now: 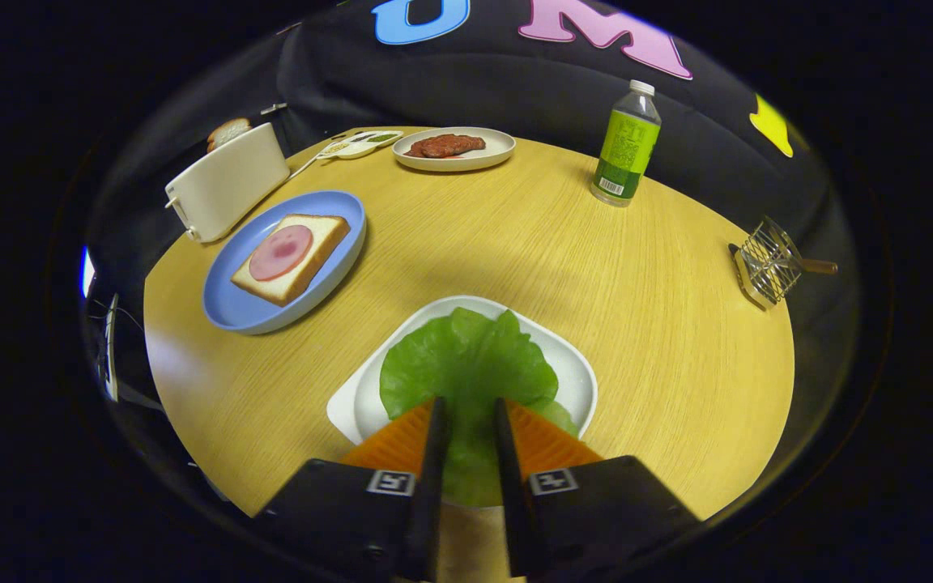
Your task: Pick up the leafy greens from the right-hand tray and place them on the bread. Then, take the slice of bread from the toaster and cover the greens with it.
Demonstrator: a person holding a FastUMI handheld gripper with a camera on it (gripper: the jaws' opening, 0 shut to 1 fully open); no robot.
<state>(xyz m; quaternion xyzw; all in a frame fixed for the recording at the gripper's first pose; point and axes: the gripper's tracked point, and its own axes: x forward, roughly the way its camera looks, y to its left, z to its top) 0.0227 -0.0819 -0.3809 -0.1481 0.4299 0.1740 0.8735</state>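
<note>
While the gripper hangs low over the white tray, its two fingers stand a narrow gap apart with the greens showing between them. Whether the pads already press on the leaf or only straddle it, I cannot tell; the leaf looks to lie flat on the tray, not lifted.

Beyond the fingers and to their left sits the blue plate, bearing the bread with a round pink slice of ham on top. Just behind that plate stands the toaster, with a second slice poking up at its far end. Farther back lie a plate of meat and a small sauce dish; a bottle stands off to the right, and a wire rack rests at the table's right edge.

The leaf is thin and limp, so I judge that a shallow pinch could slip off it, or catch only a fold and let the rest droop and drag. Fingertips pressed too low could scrape or shove the tray. On the carry, a hanging leaf might land off-centre on the bread.
</note>
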